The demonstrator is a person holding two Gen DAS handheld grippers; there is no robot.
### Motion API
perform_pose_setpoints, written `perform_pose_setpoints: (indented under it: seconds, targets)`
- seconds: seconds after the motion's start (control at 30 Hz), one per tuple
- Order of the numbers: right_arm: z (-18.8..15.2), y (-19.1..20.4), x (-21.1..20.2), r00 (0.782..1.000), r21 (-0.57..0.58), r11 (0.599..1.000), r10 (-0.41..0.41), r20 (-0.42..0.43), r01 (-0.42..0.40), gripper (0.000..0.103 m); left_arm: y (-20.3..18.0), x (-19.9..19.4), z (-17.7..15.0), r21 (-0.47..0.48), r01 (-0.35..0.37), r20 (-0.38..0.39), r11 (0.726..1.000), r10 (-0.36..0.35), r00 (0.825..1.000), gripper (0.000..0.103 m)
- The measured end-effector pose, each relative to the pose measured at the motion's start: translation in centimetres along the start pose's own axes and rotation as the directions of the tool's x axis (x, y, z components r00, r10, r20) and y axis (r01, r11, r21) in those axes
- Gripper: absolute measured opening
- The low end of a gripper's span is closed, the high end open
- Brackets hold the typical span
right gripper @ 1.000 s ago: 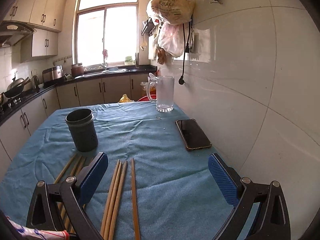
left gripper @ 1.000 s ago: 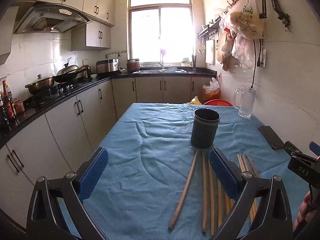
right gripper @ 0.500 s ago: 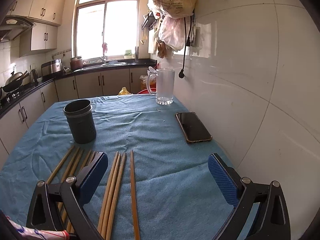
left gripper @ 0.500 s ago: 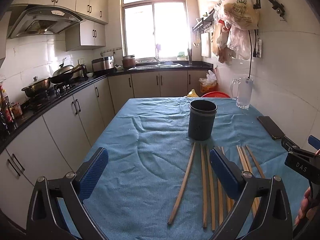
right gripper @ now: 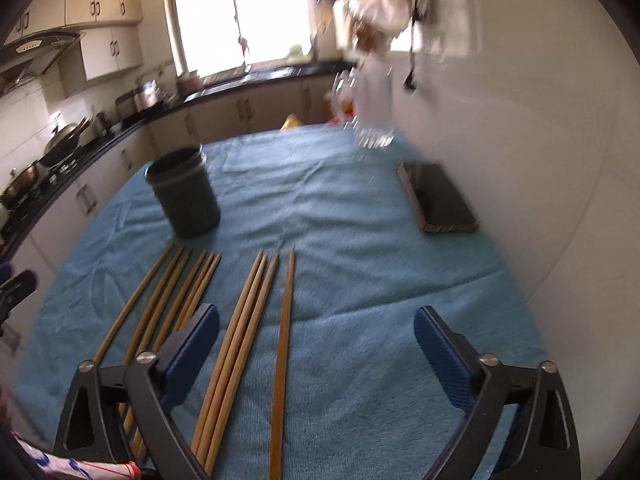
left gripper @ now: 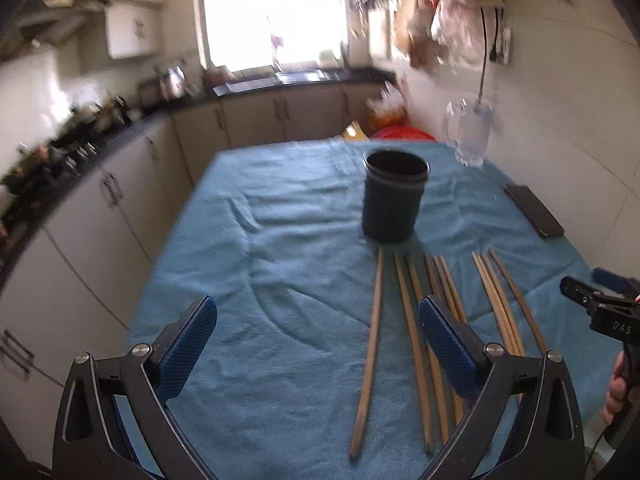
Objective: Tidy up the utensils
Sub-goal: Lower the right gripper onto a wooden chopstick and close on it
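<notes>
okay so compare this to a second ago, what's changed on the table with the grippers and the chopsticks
Both grippers have tipped down and come in closer over the blue cloth, and both views are motion-blurred. The left gripper and right gripper are open, as before, and hold nothing. The chopsticks lie in the same rows in front of the dark cup, none picked up. The phone and glass mug have not moved.

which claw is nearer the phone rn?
Right. The right claw sits open with the phone ahead and slightly right. The left claw is open farther left, across the chopsticks.
</notes>
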State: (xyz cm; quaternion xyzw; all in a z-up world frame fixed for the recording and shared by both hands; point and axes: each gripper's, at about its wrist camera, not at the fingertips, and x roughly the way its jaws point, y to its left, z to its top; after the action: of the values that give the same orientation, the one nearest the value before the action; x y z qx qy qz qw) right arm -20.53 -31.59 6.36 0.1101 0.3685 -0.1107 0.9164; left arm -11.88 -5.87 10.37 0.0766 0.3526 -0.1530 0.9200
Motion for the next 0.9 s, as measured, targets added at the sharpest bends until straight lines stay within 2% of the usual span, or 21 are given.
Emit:
perform_pose_setpoints:
  seconds: [0.07, 0.1, 0.13, 0.23, 0.3, 0.37, 0.5, 0.67, 0.77, 0.9]
  targets:
    - [0.3, -0.6, 1.4, 0.996, 0.03, 0.997, 0.066, -0.068, -0.064, 0.078, 0.3, 2.1, 0.7, -0.022, 0.059, -0.075, 0.998, -0.06, 0.995, 0.087]
    - [0.4, -0.9, 2.2, 0.99, 0.051, 0.994, 0.097, -0.102, -0.092, 0.074, 0.3, 3.0, 1.0, -0.03, 0.079, -0.105, 0.996, -0.082, 0.991, 0.072]
    - [0.6, -1.1, 3.0, 0.984, 0.066, 0.991, 0.124, -0.131, -0.116, 0.069, 0.2, 4.2, 1.3, -0.037, 0.103, -0.143, 0.994, -0.108, 0.984, 0.061]
    - [1.1, -1.2, 5.0, 0.972, 0.073, 0.987, 0.157, -0.177, -0.146, 0.066, -0.5, 7.3, 1.8, -0.035, 0.153, -0.215, 0.988, -0.157, 0.964, 0.049]
    - [1.5, -0.7, 6.2, 0.969, 0.037, 0.99, 0.138, -0.203, -0.134, 0.062, -1.2, 8.9, 1.9, -0.022, 0.18, -0.246, 0.983, -0.18, 0.953, 0.047]
    - [1.7, 0.0, 7.3, 0.964, 0.004, 0.991, 0.132, -0.232, -0.135, 0.055, -1.9, 10.5, 2.1, -0.009, 0.209, -0.278, 0.978, -0.203, 0.939, 0.039]
    - [2.0, 0.8, 9.2, 0.954, -0.052, 0.991, 0.105, -0.28, -0.124, 0.049, -2.9, 13.6, 2.6, 0.005, 0.23, -0.337, 0.973, -0.215, 0.917, 0.023]
    - [2.7, 0.9, 10.5, 0.951, -0.072, 0.991, 0.088, -0.296, -0.114, 0.046, -4.0, 16.0, 2.8, 0.04, 0.233, -0.379, 0.972, -0.201, 0.903, 0.021]
    - [3.0, 1.2, 10.9, 0.952, -0.101, 0.99, 0.065, -0.298, -0.099, 0.041, -4.4, 16.4, 2.9, 0.066, 0.233, -0.371, 0.97, -0.193, 0.908, 0.02]
    - [3.6, 1.6, 11.6, 0.949, -0.145, 0.986, 0.036, -0.313, -0.086, 0.036, -4.6, 16.9, 3.2, 0.075, 0.239, -0.383, 0.968, -0.193, 0.903, 0.02]
